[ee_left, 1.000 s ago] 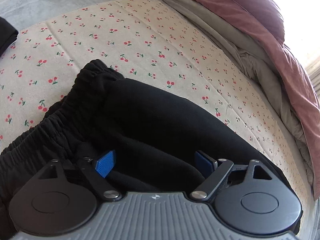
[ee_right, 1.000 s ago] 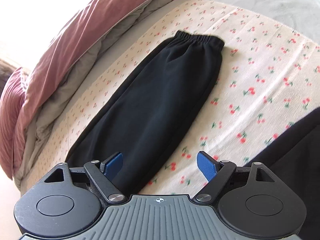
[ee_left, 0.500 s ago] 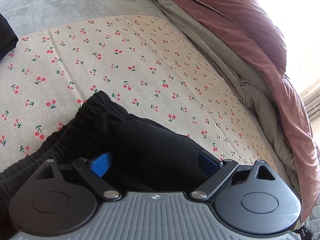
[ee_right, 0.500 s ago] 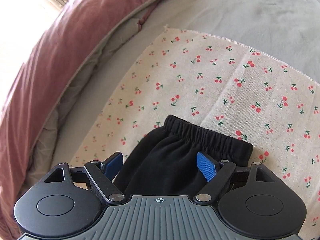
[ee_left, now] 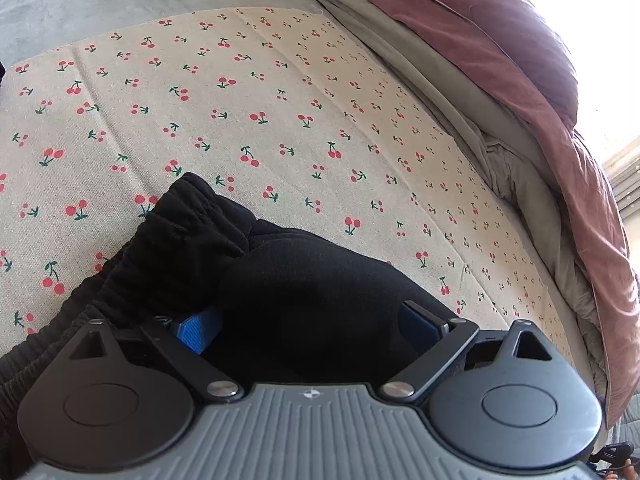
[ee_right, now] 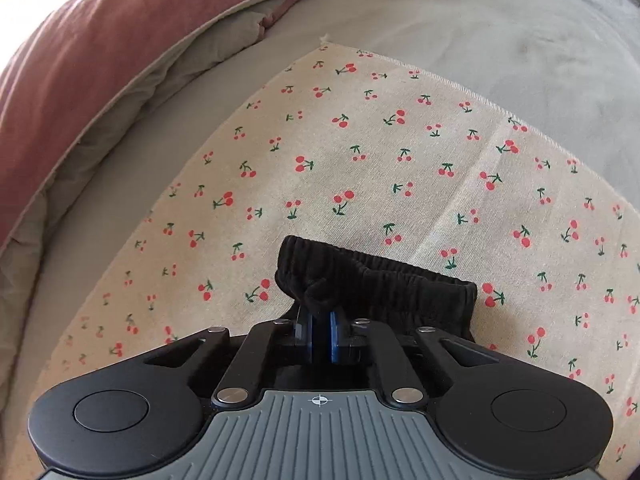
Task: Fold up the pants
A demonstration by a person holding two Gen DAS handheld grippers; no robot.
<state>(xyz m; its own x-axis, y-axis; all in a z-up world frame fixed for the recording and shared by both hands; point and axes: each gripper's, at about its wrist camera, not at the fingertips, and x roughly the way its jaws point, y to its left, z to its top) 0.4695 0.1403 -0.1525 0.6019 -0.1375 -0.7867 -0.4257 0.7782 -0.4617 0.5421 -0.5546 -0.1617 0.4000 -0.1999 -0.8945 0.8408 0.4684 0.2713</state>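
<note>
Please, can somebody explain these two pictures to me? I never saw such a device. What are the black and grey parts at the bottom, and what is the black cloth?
Each picture comes from a camera mounted on a hand-held gripper, looking forward along its two blue-padded fingers. A person holds one in each hand. The black cloth is a pair of pants lying on a cherry-print sheet over a bed. The left gripper is open, with pants fabric between its fingers. The right gripper is shut on the gathered elastic cuff of the pants. A pink blanket lies alongside.

A bed (ee_left: pixel 100 4) with a grey sheet carries a cherry-print cloth (ee_left: pixel 280 120); a dusty-pink duvet (ee_left: pixel 520 60) lies bunched along its edge, under bright window light.
</note>
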